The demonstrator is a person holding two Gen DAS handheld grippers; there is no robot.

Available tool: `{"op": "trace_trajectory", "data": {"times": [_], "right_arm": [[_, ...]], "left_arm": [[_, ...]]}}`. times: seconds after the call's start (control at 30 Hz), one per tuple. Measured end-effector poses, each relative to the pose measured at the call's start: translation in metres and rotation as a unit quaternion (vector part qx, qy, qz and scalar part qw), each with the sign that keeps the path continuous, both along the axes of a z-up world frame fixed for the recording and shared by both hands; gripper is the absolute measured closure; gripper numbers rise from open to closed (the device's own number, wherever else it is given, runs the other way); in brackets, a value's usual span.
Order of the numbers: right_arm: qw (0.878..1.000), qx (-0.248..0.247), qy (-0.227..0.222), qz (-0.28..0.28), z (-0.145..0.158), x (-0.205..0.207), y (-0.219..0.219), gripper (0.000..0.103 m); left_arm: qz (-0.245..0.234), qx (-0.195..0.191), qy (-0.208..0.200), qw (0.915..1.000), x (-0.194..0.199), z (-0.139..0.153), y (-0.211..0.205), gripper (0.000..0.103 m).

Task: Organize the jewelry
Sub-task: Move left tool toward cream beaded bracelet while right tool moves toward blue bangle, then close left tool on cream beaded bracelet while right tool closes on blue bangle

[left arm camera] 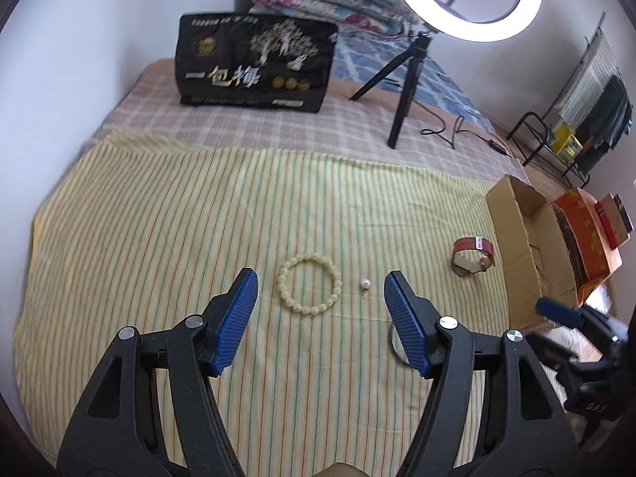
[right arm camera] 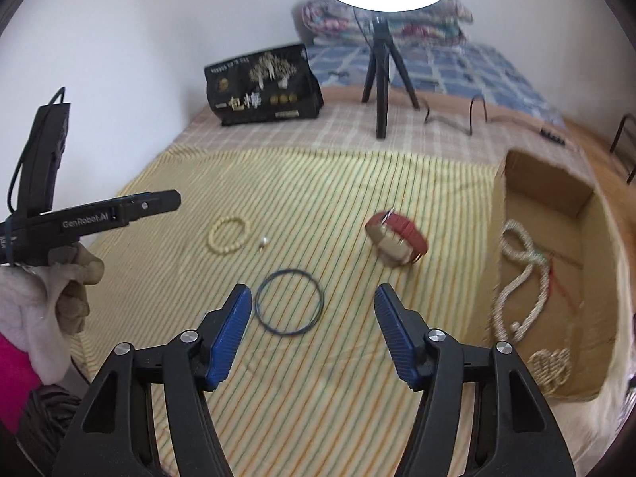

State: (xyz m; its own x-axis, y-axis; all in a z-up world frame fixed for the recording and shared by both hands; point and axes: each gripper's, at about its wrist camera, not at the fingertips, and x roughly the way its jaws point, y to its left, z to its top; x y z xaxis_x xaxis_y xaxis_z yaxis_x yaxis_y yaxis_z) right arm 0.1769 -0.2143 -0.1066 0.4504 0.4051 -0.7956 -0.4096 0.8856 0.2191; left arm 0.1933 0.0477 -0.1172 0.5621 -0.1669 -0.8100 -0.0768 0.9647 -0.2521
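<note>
My right gripper [right arm camera: 314, 298], jaws open and empty, hangs just before the black ring [right arm camera: 289, 301]; left gripper [left arm camera: 321, 290], also open and empty, faces the bead bracelet [left arm camera: 310, 283].

Beaded bracelet [left arm camera: 310, 283] flat on striped cloth [left arm camera: 159, 218]

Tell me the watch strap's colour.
Red; the watch strap shows sharpest in the left wrist view.
</note>
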Motion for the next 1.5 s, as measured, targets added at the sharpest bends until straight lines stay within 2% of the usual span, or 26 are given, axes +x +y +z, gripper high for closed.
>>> {"op": "trace_trajectory", "data": {"times": [0.13,0.27,0.33,0.4,0.53,0.63,0.73,0.93,1.27,1.33,1.5], "right_arm": [[0.999,0.001,0.042,-0.010,-0.023,0.009,0.002,0.055],[0.998,0.000,0.061,-0.013,-0.036,0.015,0.005,0.059],[0.997,0.002,0.070,-0.012,-0.039,0.018,0.006,0.064],[0.997,0.002,0.078,-0.008,-0.042,0.020,0.009,0.066],[0.995,0.001,0.095,-0.003,-0.051,0.025,0.015,0.073],[0.995,0.000,0.104,-0.002,-0.057,0.030,0.017,0.074],[0.994,0.000,0.113,-0.005,-0.063,0.035,0.019,0.078],[0.991,0.001,0.131,-0.008,-0.074,0.042,0.025,0.081],[0.990,-0.008,0.141,-0.006,-0.087,0.048,0.031,0.086],[0.990,-0.012,0.142,-0.005,-0.090,0.050,0.034,0.087],[0.990,-0.017,0.141,-0.006,-0.093,0.055,0.038,0.089]], "left_arm": [[0.008,-0.006,0.028,0.9995,0.007,-0.017,0.006,0.048],[0.011,-0.011,0.050,0.9986,0.015,-0.031,0.006,0.049],[0.014,-0.010,0.060,0.9980,0.019,-0.038,0.006,0.057],[0.020,-0.006,0.069,0.9974,0.023,-0.044,0.006,0.058],[0.031,-0.024,0.088,0.9954,0.029,-0.055,0.011,0.058],[0.038,-0.022,0.092,0.9948,0.032,-0.060,0.014,0.058],[0.044,-0.033,0.100,0.9935,0.035,-0.066,0.018,0.065],[0.051,-0.047,0.106,0.9919,0.040,-0.072,0.020,0.065],[0.048,-0.032,0.119,0.9912,0.050,-0.087,0.015,0.066],[0.048,-0.022,0.118,0.9916,0.051,-0.090,0.014,0.070],[0.046,0.000,0.110,0.9929,0.050,-0.091,0.008,0.072]]}}
